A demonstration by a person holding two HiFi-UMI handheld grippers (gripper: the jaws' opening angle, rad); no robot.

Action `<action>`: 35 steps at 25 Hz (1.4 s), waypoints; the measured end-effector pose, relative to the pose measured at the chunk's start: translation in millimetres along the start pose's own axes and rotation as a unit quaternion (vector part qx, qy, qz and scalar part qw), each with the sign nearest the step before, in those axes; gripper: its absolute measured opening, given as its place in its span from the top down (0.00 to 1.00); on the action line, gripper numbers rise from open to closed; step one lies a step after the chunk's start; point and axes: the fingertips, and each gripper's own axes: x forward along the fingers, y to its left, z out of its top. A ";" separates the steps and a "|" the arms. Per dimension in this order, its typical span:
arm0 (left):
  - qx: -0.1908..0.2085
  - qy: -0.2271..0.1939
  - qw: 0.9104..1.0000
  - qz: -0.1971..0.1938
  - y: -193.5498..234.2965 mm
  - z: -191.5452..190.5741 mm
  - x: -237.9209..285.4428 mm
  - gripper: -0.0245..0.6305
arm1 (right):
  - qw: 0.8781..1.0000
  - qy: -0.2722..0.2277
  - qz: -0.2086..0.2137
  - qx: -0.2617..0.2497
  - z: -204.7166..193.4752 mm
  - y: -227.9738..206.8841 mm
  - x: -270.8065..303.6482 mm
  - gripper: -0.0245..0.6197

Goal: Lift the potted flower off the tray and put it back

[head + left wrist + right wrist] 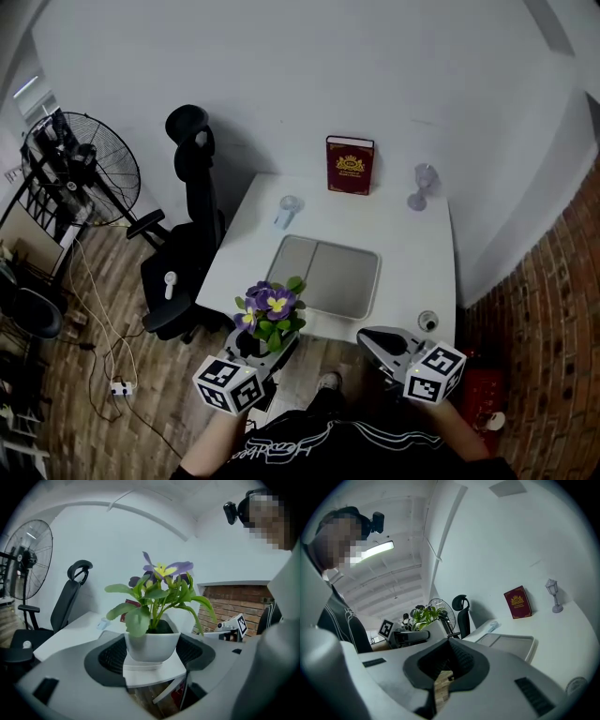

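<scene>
A square white pot [152, 645] of smooth plastic holds a flower [270, 302] with purple and yellow petals and broad green leaves. The pot is clamped between the ribbed black jaws of the left gripper [152, 654]. It is up off the tray [323, 274], at the tray's 7 o'clock, by the near left corner of the white counter [412, 253] and partly over the wood-plank floor [103, 272]. The tray is a flat grey rectangle with rounded corners and a seam down its middle. The right gripper [449, 653] is at the tray's 5 o'clock, its jaws closed together with nothing in them. A dark red book [350, 166] with gold print stands upright at the tray's 12 o'clock.
</scene>
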 end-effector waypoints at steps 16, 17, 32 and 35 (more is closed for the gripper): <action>0.034 0.004 0.999 0.001 -22.4 -7.2 -5.9 0.44 | 1.000 0.006 0.006 -0.007 -5.3 9.2 -10.2 0.96; 0.033 0.005 0.999 0.002 -21.1 -6.9 -4.5 0.44 | 1.000 0.005 0.005 -0.006 -4.7 7.8 -10.1 0.96; 0.042 0.019 0.999 0.011 15.1 9.2 43.0 0.44 | 0.999 -0.015 -0.029 0.001 17.8 -25.4 -3.8 0.96; 0.056 0.027 0.998 0.020 29.6 11.7 56.5 0.44 | 0.999 -0.021 -0.039 0.000 28.3 -32.1 -3.4 0.96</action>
